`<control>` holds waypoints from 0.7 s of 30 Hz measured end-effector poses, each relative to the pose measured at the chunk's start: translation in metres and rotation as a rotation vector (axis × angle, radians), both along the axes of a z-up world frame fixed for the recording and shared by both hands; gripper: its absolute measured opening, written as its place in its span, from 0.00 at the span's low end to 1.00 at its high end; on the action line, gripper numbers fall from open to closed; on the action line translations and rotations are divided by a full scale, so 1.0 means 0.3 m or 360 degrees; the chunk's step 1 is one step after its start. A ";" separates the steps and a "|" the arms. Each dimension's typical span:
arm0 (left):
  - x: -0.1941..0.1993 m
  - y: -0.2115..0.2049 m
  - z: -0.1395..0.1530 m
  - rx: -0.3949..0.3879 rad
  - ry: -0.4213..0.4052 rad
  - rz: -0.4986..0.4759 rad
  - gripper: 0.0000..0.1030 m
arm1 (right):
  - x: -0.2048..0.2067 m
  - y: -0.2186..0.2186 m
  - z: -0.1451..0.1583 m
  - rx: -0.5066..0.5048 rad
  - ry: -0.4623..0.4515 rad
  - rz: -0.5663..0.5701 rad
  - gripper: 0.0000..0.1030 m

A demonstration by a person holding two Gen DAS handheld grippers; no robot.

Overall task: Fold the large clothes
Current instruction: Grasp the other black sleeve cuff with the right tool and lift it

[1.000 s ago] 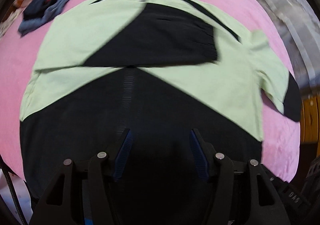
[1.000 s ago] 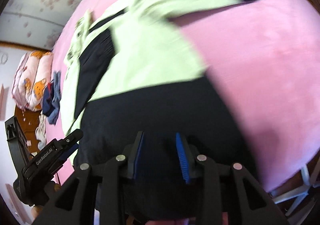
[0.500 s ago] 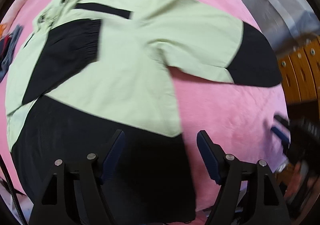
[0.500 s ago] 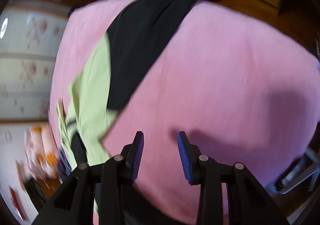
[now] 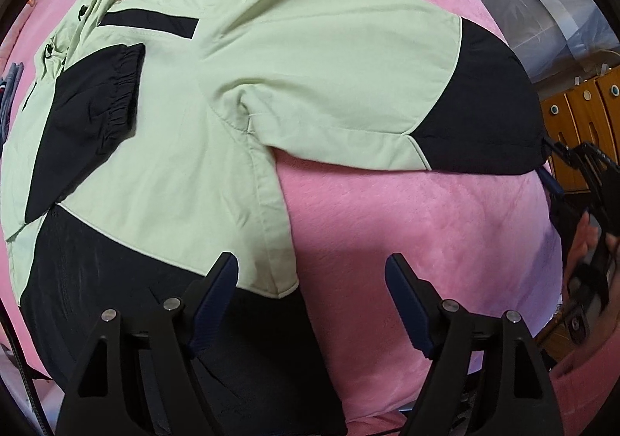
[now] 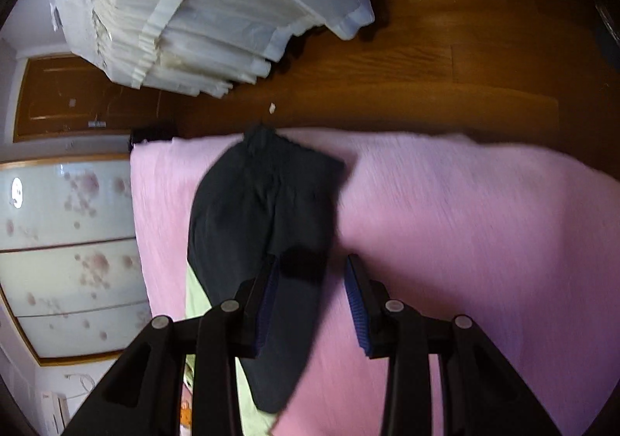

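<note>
A light green and black jacket [image 5: 186,164] lies flat on a pink blanket [image 5: 407,234]. One sleeve is folded across the chest, its black cuff [image 5: 97,114] lying on the green. The other sleeve [image 5: 341,87] stretches out to the right and ends in a black cuff [image 5: 488,110] [image 6: 263,203] near the bed's edge. My left gripper [image 5: 312,277] points down over the jacket's side seam, its jaws opening with nothing between them. My right gripper [image 6: 312,273] [image 5: 554,168] hovers open just above the outstretched black cuff; its pads do not press the cloth.
A person's hand [image 5: 581,242] holds the right gripper at the bed's right edge. Beyond the bed are a wooden floor [image 6: 426,60], a white sheet-covered pile [image 6: 213,9], wooden drawers [image 5: 581,106] and flower-patterned wardrobe doors [image 6: 69,234]. Other clothes [image 5: 7,87] lie at the far left.
The left gripper moved right from over the black hem to the jacket's side seam, and its jaws widened. The right gripper swung from the hem to the outstretched sleeve's black cuff.
</note>
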State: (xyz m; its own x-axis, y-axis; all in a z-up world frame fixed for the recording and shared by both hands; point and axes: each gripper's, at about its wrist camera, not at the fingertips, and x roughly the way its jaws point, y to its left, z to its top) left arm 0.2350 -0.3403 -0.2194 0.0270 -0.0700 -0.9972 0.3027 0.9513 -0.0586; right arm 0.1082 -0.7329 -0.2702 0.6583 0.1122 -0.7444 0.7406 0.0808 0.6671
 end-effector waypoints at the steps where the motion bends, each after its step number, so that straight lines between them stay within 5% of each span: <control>1: 0.002 -0.003 0.001 0.0001 -0.0006 0.0003 0.75 | 0.004 -0.010 0.000 -0.0016 -0.0008 -0.0014 0.34; 4: 0.012 -0.013 -0.001 -0.0012 -0.0017 0.0020 0.75 | 0.033 -0.034 -0.003 -0.0074 0.0008 -0.0086 0.32; 7: 0.017 -0.026 0.002 -0.0012 -0.0042 0.0037 0.75 | 0.061 -0.048 0.014 -0.0138 0.0069 -0.0129 0.14; 10: 0.018 0.000 0.019 -0.0017 -0.0069 0.0055 0.75 | 0.071 -0.036 0.056 -0.0206 0.0044 -0.0158 0.09; 21: 0.039 0.276 0.075 -0.0077 -0.0167 0.0230 0.75 | 0.204 0.233 0.518 -0.0929 -0.0116 0.0058 0.08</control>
